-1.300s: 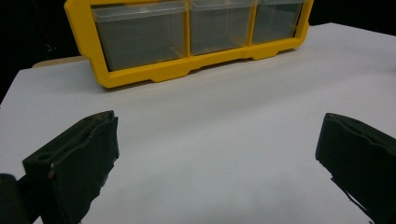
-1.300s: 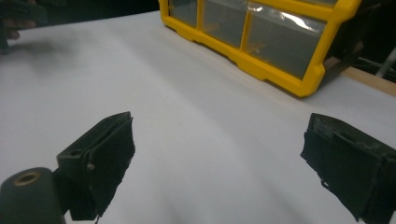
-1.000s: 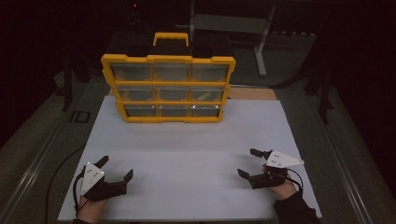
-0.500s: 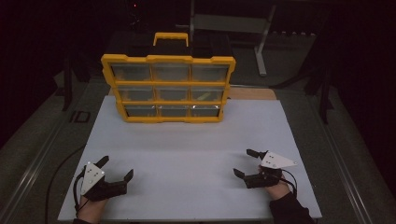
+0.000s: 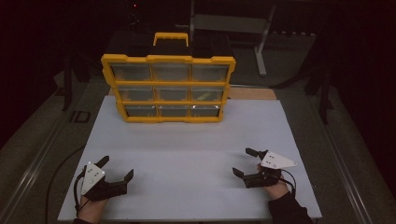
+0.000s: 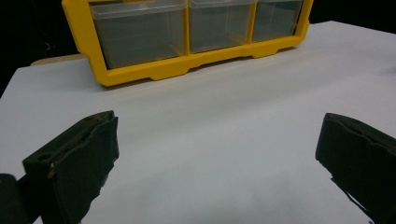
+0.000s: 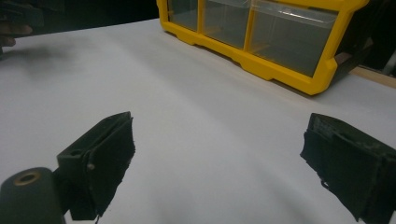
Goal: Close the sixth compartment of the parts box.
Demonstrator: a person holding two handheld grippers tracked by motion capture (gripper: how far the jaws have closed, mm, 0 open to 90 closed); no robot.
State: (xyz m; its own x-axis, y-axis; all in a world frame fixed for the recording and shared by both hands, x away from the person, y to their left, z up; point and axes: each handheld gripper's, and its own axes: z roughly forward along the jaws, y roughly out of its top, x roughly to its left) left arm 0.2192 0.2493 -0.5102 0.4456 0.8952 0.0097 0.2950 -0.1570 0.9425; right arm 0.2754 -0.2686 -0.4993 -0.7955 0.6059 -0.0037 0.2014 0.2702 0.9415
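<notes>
The yellow drawer organizer (image 5: 168, 88) stands well beyond both grippers' wide-spread, empty fingers (image 5: 128, 176).

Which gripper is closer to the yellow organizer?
Right, slightly. The right gripper sits in front of the organizer, off its right end; the left gripper sits a bit nearer the table's front edge, off its left end. Both open, empty.

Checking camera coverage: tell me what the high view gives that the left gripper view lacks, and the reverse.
The high view adds the handle on top of the yellow organizer, all three of its drawer rows, and the right gripper, open. The left gripper view adds a close look at the bottom drawers and their clear fronts. Both share the organizer, the white board and the left gripper, open and holding nothing.
</notes>
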